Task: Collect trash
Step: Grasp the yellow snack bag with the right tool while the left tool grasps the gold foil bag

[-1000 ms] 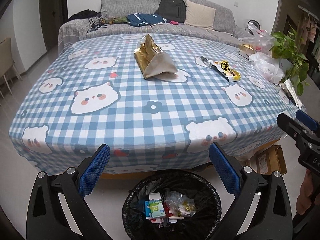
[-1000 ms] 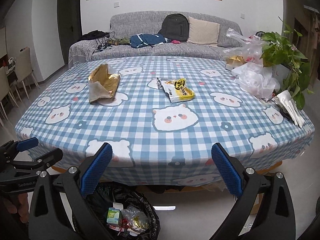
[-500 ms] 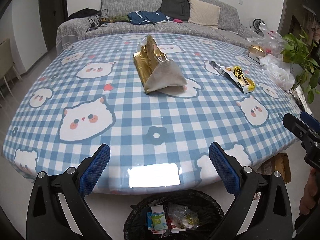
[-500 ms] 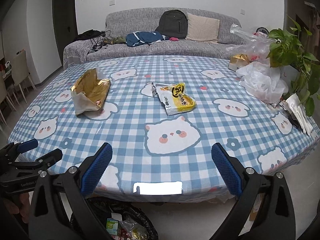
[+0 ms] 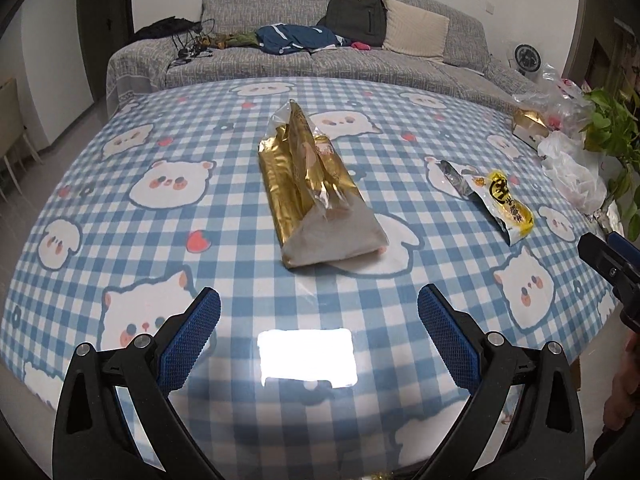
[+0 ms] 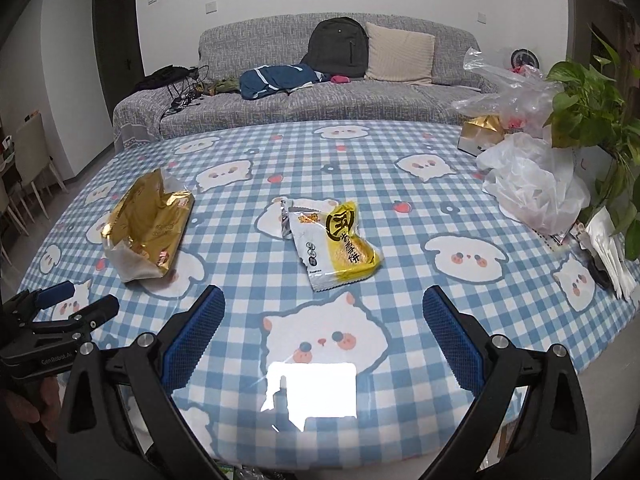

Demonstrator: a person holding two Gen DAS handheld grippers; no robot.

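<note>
A gold foil snack bag [image 5: 316,192] lies crumpled on the blue checked tablecloth [image 5: 224,184], straight ahead of my left gripper [image 5: 319,310], which is open and empty above the near table edge. The bag also shows in the right wrist view [image 6: 146,228]. A yellow and white snack wrapper [image 6: 334,246] lies flat ahead of my right gripper [image 6: 323,308], which is open and empty. The wrapper shows in the left wrist view [image 5: 500,200] at the right. The bin is hidden below the table edge.
White plastic bags [image 6: 532,188], a gold box [image 6: 480,132] and a green plant [image 6: 592,112] crowd the table's right side. Folded white paper [image 6: 612,256] lies at the right edge. A grey sofa [image 6: 320,92] with a backpack stands behind.
Both grippers have risen and moved forward over the table. The black bin with trash has dropped out of view below the edge. Both wrappers look closer.
</note>
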